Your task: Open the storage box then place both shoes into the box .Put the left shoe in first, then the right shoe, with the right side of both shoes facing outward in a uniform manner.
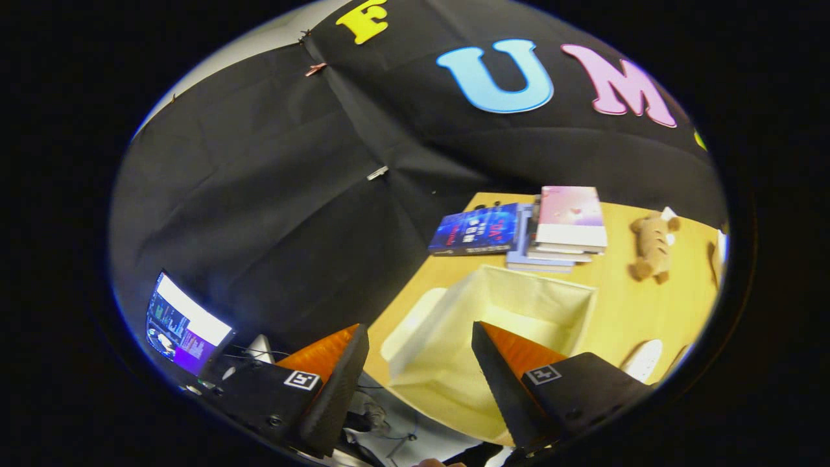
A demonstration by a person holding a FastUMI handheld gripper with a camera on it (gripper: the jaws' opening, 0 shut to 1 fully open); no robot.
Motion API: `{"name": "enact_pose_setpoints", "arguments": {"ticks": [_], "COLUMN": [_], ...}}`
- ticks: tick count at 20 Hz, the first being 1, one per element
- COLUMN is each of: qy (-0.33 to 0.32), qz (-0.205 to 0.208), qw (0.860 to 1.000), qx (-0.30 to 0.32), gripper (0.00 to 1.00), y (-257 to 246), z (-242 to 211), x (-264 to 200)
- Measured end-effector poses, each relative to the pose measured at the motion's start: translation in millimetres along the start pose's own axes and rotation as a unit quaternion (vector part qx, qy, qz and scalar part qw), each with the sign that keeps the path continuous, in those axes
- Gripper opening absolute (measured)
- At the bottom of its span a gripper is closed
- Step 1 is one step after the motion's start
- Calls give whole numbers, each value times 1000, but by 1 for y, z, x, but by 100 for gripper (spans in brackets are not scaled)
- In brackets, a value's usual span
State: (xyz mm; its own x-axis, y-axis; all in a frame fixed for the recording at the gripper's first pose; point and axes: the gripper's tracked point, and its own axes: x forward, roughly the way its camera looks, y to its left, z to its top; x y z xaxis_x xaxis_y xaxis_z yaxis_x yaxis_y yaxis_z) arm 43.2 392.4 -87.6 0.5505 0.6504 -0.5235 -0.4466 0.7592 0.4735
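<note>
The gripper (420, 353) hangs above the near side of the storage box (493, 324), its two fingers spread wide apart with nothing between them but the view down onto the box and the table edge. The storage box is a pale cream fabric bin standing on the wooden table (622, 305); its top is open and the inside looks empty as far as it can be seen. A cream flap or lid (415, 318) lies against the box's left side, touching it. The right finger overlaps the box's near wall, while the left finger sits off the box's left, over the table's edge. Beyond the box, toward the black cloth wall (272, 194), lies a blue book (480, 230), and just beside it to the right a small stack of books (564, 230) with a pink cover on top; both are apart from the box. Right of the stack, well away from the box, a small brown plush toy (652, 246) lies on the tabletop. Near the box's right front corner, a white rounded object (643, 360) shows partly; it may be a shoe, but that cannot be told. Far left of the box, off the table, a lit monitor (185, 327) stands among cables.
</note>
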Motion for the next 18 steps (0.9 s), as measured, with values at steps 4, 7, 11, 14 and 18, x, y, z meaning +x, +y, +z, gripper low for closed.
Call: {"name": "enact_pose_setpoints", "arguments": {"ticks": [4,7,11,14,18], "qy": [-3,18,54,87,139], "qz": [-104,-173,-230,-253,-259], "qw": [994,984,972,963,956], "qx": [-40,-32,3,14,13], "gripper": [98,98,99,98,99], "y": [-95,-163,-233,-280,-326], "z": [-24,-62,-110,-150,-200], "x": [-54,-91,-126,-137,-131]}}
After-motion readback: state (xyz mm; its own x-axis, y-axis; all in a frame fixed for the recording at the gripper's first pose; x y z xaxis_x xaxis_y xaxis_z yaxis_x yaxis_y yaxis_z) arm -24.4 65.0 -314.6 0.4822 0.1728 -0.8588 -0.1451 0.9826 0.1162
